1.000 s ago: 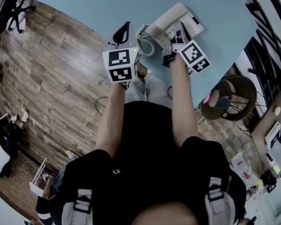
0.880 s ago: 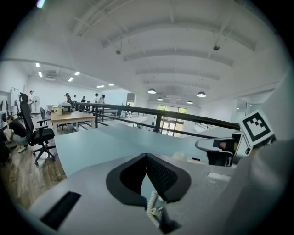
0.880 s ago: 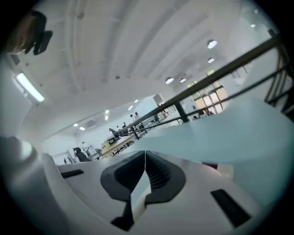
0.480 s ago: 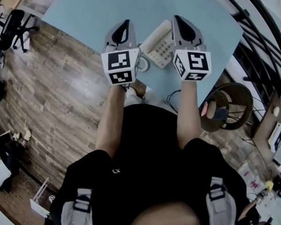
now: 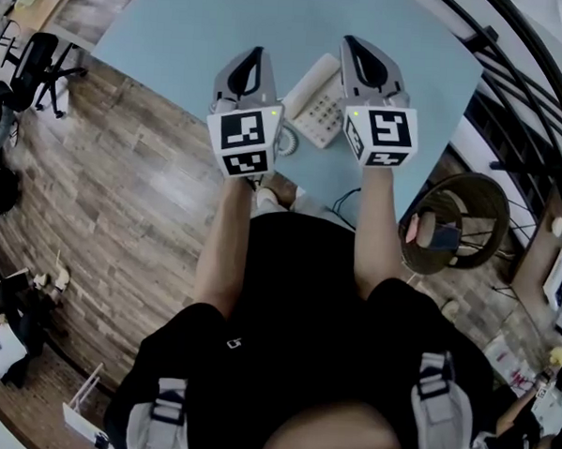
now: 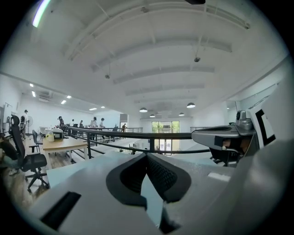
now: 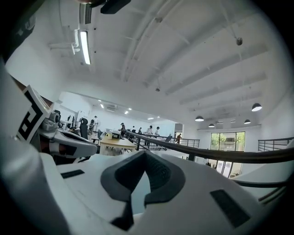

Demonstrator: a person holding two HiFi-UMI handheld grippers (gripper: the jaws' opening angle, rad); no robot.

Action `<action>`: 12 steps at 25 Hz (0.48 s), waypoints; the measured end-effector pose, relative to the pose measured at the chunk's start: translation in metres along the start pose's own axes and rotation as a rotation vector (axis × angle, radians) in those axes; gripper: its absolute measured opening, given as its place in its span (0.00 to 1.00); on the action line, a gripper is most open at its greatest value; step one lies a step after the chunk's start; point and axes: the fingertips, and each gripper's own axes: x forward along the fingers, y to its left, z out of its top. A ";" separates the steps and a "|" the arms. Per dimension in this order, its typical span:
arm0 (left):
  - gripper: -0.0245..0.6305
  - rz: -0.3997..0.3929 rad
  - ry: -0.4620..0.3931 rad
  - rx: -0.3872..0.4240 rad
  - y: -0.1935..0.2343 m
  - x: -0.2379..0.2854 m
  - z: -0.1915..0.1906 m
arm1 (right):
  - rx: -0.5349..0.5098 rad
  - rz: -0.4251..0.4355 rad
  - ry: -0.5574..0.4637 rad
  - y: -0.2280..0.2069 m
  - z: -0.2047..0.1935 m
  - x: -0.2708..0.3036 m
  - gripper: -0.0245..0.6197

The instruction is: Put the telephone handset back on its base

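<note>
The telephone base (image 5: 322, 116) stood on the light blue surface (image 5: 179, 26), near its edge, between the two raised grippers. The handset (image 5: 310, 80) lay on the base, along its left side, and the coiled cord (image 5: 286, 140) was beside it. The left gripper (image 6: 147, 153) had its jaws pressed together with nothing between them. The right gripper (image 7: 144, 152) also had its jaws pressed together and held nothing.

No text, label, brand or number can be read anywhere.
</note>
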 end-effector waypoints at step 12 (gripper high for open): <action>0.04 -0.013 0.048 -0.013 -0.001 0.014 -0.013 | -0.024 -0.026 0.068 -0.021 -0.018 -0.002 0.03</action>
